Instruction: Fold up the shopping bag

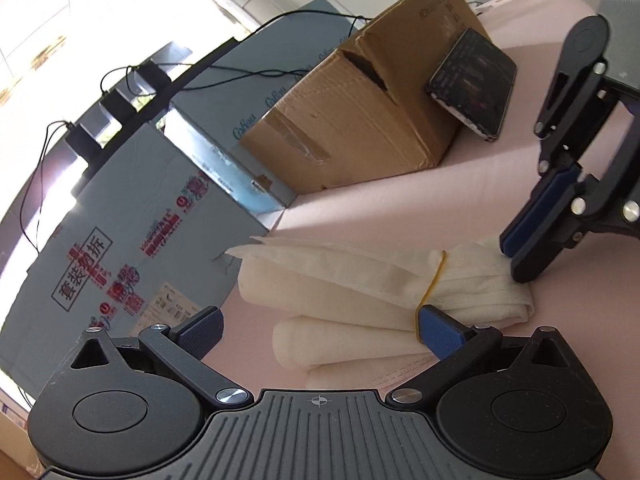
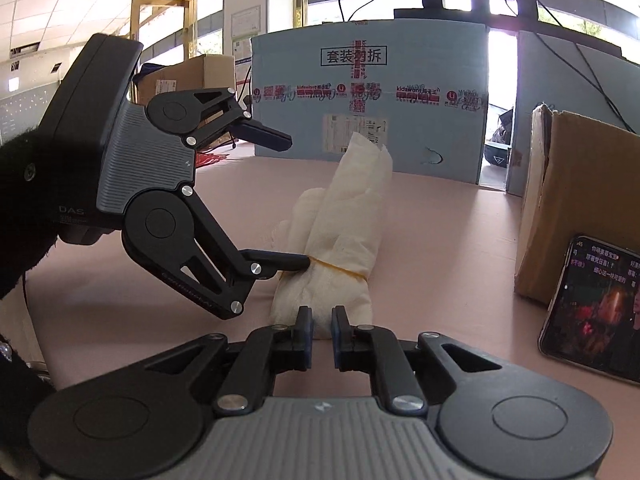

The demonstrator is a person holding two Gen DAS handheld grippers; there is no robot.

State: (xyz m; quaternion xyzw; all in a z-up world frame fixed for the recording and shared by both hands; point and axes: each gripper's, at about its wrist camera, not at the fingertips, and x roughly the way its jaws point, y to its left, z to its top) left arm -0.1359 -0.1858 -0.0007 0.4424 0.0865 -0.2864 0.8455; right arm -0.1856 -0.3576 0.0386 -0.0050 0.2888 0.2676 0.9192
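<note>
Pink tabletop (image 2: 440, 232) carries everything we see. Far left in the right wrist view: the left gripper (image 2: 298, 204), black linkage with a grey ribbed body, jaws spread wide. Its lower finger (image 2: 280, 261) has the tip hooked under a thin yellow rubber band (image 2: 340, 269); the upper finger hangs free in the air, nothing clamped between the two.

Centre: the task item, a cream-white fabric shopping bag (image 2: 344, 232) rolled into a long bundle, lying on the tabletop and pointing away from us. The band wraps round its middle. In the left wrist view the same bag (image 1: 360, 292) lies across the frame, band (image 1: 434, 280) running from its top edge down to the blue pad (image 1: 440, 332) of our left gripper (image 1: 320, 330).

Near centre: the right gripper (image 2: 322, 330), jaws almost closed, pinching the near end of the bundle between its blue pads. From the left wrist view it (image 1: 516, 258) sits nearly shut on the right end of the roll.

Behind the bag: a light-blue printed carton (image 2: 368, 108) standing upright.

Right: a brown cardboard box (image 2: 580, 200), with a black smartphone (image 2: 592, 304), screen lit, leaning against it.
</note>
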